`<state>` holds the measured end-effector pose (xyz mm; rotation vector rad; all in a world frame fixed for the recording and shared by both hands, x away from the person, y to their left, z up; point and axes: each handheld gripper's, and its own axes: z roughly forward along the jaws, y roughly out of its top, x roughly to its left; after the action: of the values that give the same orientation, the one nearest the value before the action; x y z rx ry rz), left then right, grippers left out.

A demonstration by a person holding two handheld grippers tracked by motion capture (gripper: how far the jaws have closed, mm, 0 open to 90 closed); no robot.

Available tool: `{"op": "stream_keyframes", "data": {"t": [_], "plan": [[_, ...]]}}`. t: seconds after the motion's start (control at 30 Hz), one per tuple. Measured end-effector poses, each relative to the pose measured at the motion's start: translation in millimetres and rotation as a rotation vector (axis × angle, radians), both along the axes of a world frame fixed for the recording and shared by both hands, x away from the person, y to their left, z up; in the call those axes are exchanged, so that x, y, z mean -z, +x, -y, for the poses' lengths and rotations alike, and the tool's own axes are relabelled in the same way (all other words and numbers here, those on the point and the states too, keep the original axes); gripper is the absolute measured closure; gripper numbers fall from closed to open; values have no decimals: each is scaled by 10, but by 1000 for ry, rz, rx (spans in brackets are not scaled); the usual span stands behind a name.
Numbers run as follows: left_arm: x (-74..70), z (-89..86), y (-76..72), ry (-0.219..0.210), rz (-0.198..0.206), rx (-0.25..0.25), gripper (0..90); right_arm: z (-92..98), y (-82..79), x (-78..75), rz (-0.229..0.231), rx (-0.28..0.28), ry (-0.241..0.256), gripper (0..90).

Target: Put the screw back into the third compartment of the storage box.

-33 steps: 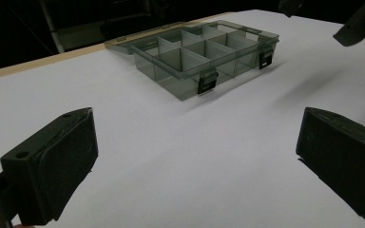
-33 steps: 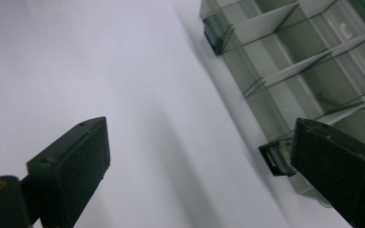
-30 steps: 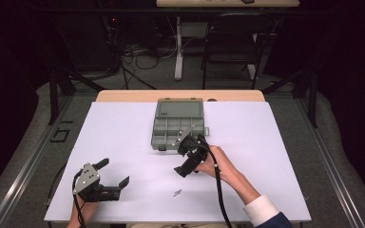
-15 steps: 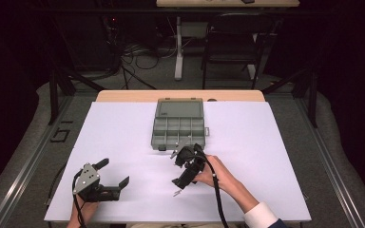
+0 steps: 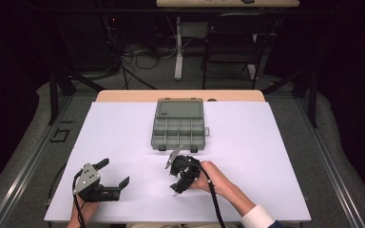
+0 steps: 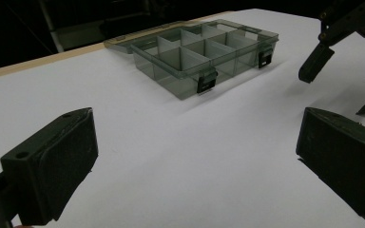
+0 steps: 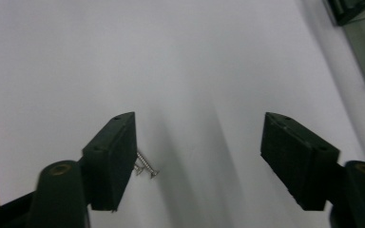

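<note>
A small silver screw (image 7: pixel 145 166) lies on the white table cover, right beside the left fingertip (image 7: pixel 114 159) of my right gripper (image 7: pixel 198 164). That gripper (image 5: pixel 174 172) is open, tilted down over the screw in front of the box, with nothing between its jaws. A grey clear compartment box (image 5: pixel 178 130) stands open at the table's middle, its lid (image 5: pixel 179 108) folded back. My left gripper (image 5: pixel 112 173) rests open and empty at the front left. In the left gripper view, its jaws frame bare table, with the box (image 6: pixel 204 52) ahead and the right gripper's fingers (image 6: pixel 315 62) at far right.
The white cover (image 5: pixel 275 142) spans the table, with a wooden edge (image 5: pixel 180 95) at the back. A chair (image 5: pixel 230 45) and cables sit on the floor beyond. A cable trails from the right gripper along the person's sleeve (image 5: pixel 256 219).
My right gripper has moved from the box's front edge toward the person and down, ending over the screw. The left gripper has stayed still.
</note>
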<state>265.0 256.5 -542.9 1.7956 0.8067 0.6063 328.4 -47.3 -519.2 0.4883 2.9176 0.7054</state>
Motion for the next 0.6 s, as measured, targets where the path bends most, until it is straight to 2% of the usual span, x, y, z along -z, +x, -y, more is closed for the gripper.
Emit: {"op": "stream_keyframes", "data": {"t": [0.1, 0.23, 0.6], "plan": [[0, -1, 1, 0, 0, 0, 0, -37, -11, 46, 8, -29, -21, 419], [0, 0, 0, 1, 0, 0, 0, -74, -39, 81, -9, -48, -46, 516], [0, -1, 1, 1, -1, 1, 0, -98, -86, 103, -38, -105, -57, 646]]}}
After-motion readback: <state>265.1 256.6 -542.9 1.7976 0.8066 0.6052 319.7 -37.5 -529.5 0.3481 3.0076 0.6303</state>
